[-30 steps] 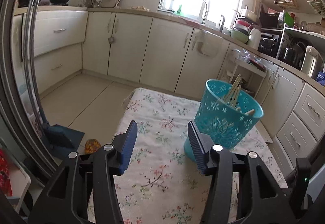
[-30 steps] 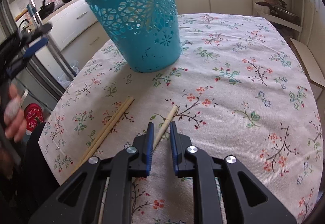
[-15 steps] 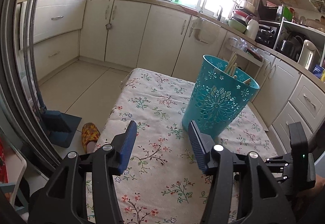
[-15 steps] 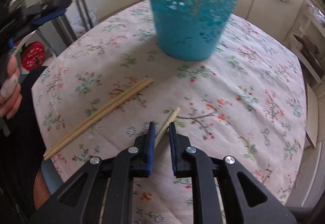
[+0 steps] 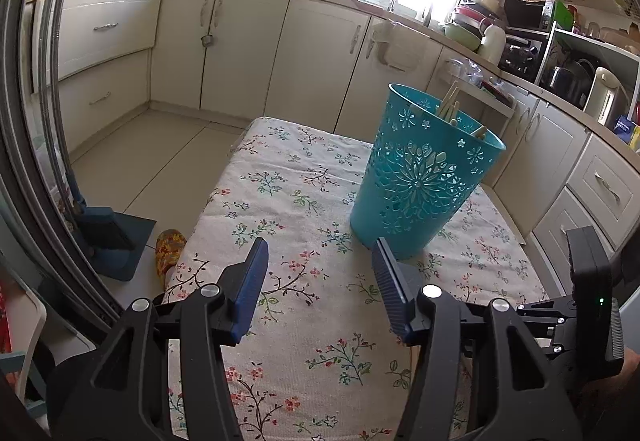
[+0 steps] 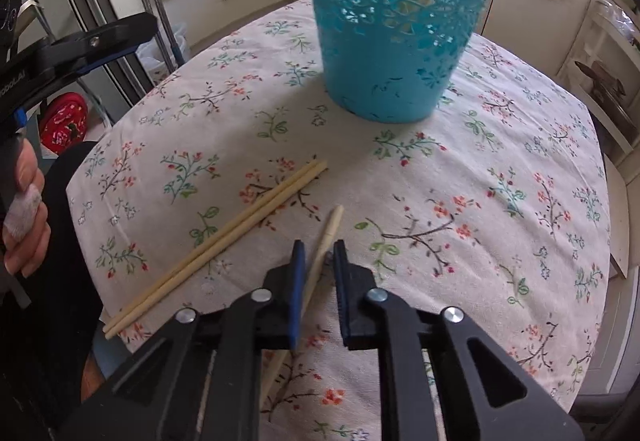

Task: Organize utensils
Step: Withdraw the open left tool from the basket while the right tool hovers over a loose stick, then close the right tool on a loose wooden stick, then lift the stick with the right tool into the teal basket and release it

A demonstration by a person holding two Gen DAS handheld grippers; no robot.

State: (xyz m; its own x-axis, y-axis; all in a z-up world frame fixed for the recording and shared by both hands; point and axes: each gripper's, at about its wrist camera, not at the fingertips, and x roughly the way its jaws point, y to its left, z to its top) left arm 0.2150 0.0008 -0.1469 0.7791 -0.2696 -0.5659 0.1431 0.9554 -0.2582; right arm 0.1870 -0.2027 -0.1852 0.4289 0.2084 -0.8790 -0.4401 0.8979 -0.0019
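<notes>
A tall teal plastic basket [image 6: 394,21] with cut-out flower patterns stands upright on a table covered by a floral cloth [image 6: 500,201]; pale wooden utensils [image 5: 452,103] poke from its top. Nearer than the basket, a pair of pale wooden chopsticks [image 6: 216,247] lies side by side on the cloth. Just beside them, the right gripper [image 6: 319,255] straddles a single pale chopstick [image 6: 320,253], its jaws narrowly apart; whether they pinch it is unclear. The left gripper [image 5: 320,261] hovers near the basket's base, jaws wide apart, holding nothing.
</notes>
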